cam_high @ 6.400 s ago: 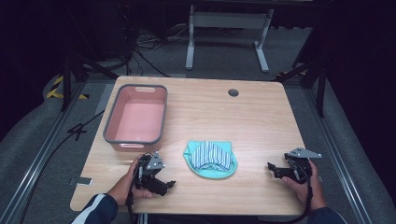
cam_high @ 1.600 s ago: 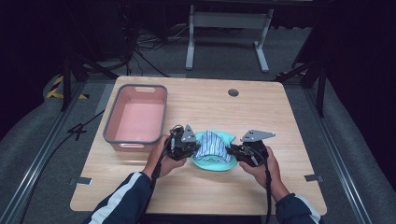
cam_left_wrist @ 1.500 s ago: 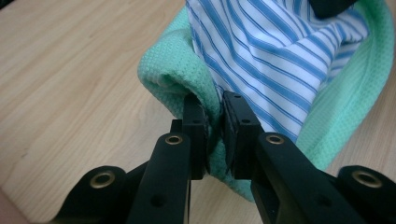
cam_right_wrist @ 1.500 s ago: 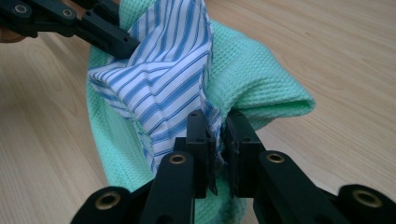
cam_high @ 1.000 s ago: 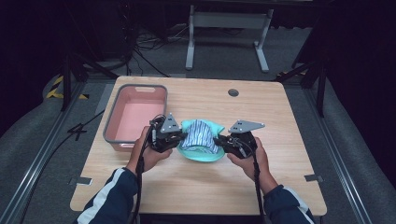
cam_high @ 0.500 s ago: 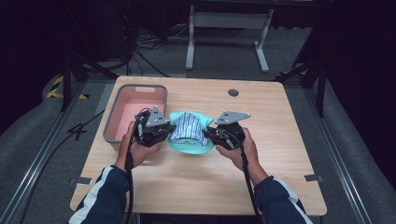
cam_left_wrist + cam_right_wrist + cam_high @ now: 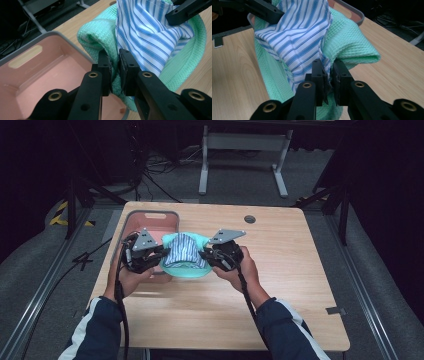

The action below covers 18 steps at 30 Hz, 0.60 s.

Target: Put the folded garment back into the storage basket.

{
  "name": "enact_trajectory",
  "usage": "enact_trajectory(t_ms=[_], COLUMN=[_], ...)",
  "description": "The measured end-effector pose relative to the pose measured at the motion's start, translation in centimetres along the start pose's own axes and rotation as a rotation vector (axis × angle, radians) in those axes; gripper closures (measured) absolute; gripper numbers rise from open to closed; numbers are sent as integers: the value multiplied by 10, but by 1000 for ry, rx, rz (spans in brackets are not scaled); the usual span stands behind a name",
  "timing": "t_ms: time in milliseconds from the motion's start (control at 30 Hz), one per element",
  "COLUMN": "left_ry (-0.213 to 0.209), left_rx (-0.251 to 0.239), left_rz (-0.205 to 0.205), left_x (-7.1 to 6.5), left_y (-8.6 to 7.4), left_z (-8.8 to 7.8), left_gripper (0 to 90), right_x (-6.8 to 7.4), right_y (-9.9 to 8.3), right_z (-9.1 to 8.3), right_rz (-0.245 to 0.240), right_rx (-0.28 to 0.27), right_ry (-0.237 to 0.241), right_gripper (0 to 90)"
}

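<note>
So my left gripper [image 7: 114, 66] was clamped almost shut on the edge of the green towel [image 7: 95, 41] and the striped cloth [image 7: 147, 37] lying in it. My right gripper [image 7: 329, 72] pinched the opposite edge of both just as tightly. Between them the bundle hung off the table [image 7: 280, 285], right beside the pink bin [image 7: 150, 220], over its near corner.

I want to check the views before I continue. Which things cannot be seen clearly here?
- High view: pink bin, its near wall hidden by the left tool and green cloth.
- Left gripper view: bin cut off by the left and bottom edges.
- Right gripper view: striped cloth, its top cut off by the upper edge.
</note>
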State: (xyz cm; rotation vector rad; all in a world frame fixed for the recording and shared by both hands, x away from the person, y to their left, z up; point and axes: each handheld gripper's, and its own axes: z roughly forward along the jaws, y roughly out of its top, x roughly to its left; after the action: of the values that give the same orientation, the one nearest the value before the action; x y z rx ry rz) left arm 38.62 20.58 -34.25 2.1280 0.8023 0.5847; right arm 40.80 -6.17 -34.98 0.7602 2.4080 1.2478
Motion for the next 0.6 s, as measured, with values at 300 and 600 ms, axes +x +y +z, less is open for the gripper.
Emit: enact_trajectory(t_ms=[300, 600], left_ry=[35, 67], left_rx=[7, 12], left_rz=[-12, -39], left_x=[20, 38], left_y=[-5, -8], left_z=[-17, -29], left_gripper=[804, 804], right_x=[11, 20], right_y=[19, 39], right_z=[21, 39], right_rz=[-23, -37], right_rx=[3, 7], right_ry=[27, 39], right_gripper=[810, 809])
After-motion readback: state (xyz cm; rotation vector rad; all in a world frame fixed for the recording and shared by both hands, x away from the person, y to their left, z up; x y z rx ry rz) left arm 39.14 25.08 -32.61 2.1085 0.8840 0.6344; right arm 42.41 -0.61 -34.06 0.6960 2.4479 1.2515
